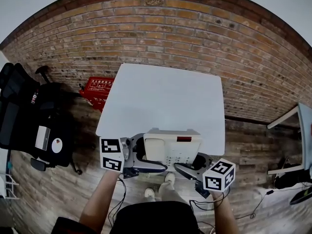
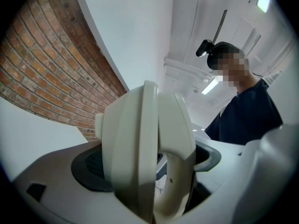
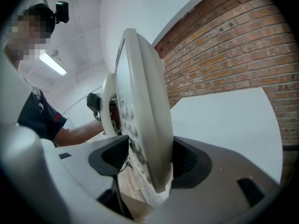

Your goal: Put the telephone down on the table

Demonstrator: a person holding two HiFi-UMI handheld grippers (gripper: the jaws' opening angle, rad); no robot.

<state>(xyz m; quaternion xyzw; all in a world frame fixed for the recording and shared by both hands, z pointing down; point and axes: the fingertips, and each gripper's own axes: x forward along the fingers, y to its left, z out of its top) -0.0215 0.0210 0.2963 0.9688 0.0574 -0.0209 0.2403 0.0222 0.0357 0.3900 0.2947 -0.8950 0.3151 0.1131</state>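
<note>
A cream desk telephone (image 1: 173, 147) with its handset on the left side hangs over the near edge of the white table (image 1: 161, 96); I cannot tell whether it touches the tabletop. My left gripper (image 1: 140, 155) is shut on the phone's left side, and in the left gripper view both pads press the handset end (image 2: 145, 153). My right gripper (image 1: 191, 164) is shut on the phone's right edge; in the right gripper view the keypad side (image 3: 142, 111) stands edge-on between the jaws. The table (image 3: 224, 120) lies beyond it.
A brick wall runs behind the table. A black office chair (image 1: 29, 116) stands at the left and a red crate (image 1: 100, 89) sits on the floor by the table's left corner. Another white table (image 1: 297, 126) is at the right, with cables on the wooden floor below.
</note>
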